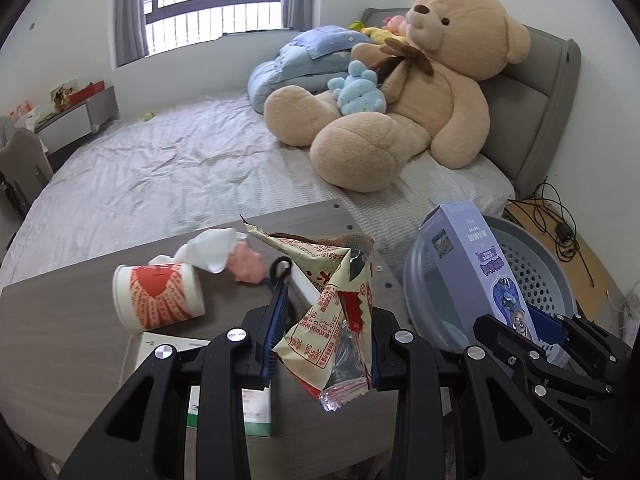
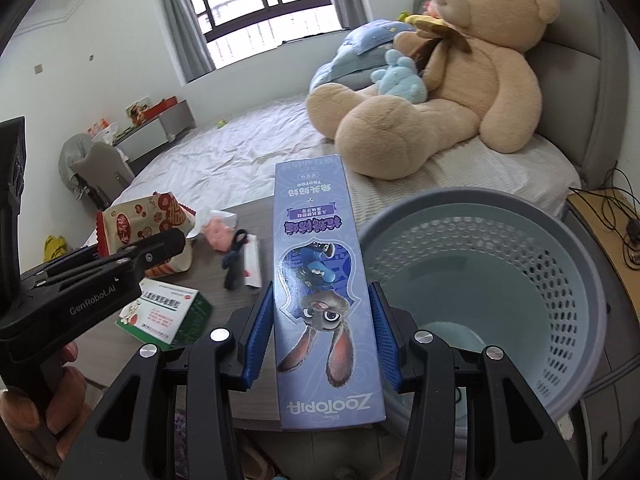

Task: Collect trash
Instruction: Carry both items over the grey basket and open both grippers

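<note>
Purple box (image 2: 320, 280): "ZOOTOPIA", printed upside down at its near end
Left gripper (image 2: 176, 240) body: "GenRobot.AI"
Snack wrapper (image 1: 332, 308): small printed digits and percentages, not clearly legible

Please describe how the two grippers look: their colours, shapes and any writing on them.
Both are black plastic with two fingers and ribbed blue pads. The left gripper has angular, open-framed black arms fixed with round silver bolts, and the right gripper is built the same way. White lettering "GenRobot.AI" is on the side of the left one, seen from the right wrist view. No cables show.

One paper cup (image 1: 158, 298); one basket (image 2: 560, 280); two boxes — purple (image 2: 324, 288), green (image 2: 168, 316).
</note>
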The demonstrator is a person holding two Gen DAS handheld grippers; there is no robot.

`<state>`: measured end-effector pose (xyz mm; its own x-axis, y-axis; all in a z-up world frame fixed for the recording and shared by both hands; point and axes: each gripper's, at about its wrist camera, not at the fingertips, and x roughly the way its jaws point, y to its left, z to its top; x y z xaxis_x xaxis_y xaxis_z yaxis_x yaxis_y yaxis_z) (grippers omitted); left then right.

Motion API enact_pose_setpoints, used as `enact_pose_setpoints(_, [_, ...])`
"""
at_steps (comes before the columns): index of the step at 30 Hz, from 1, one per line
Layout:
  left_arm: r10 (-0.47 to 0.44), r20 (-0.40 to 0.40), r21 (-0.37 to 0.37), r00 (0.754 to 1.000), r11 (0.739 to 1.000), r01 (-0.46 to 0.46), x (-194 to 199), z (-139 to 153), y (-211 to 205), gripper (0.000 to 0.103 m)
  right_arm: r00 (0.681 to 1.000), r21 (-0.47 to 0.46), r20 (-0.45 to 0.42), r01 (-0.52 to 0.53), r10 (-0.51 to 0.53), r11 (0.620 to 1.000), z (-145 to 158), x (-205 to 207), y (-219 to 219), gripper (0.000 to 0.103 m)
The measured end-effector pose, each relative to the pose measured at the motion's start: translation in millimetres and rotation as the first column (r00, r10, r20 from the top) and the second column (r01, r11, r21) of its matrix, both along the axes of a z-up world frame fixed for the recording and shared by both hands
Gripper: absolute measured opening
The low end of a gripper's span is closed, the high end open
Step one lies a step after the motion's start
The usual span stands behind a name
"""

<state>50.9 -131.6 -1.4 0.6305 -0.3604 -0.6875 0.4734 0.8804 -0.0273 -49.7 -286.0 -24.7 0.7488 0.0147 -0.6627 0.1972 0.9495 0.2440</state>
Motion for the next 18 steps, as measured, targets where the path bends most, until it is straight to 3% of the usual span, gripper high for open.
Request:
enact_pose_setpoints(8, [-0.105, -0.026, 0.025, 0.994, 0.994, 0.106, -12, -7, -63, 0.033, 0.996, 0.021, -0.016, 0.087, -0.087, 0.996, -4, -20, -48, 0.045])
enact_pose_setpoints(18, [-0.165, -0.048, 0.055, 0.985, 0.984, 0.167, -16, -13, -104, 0.033, 0.990, 0.045, -0.032, 0.141, -0.140, 0.989, -10, -30, -81, 0.045])
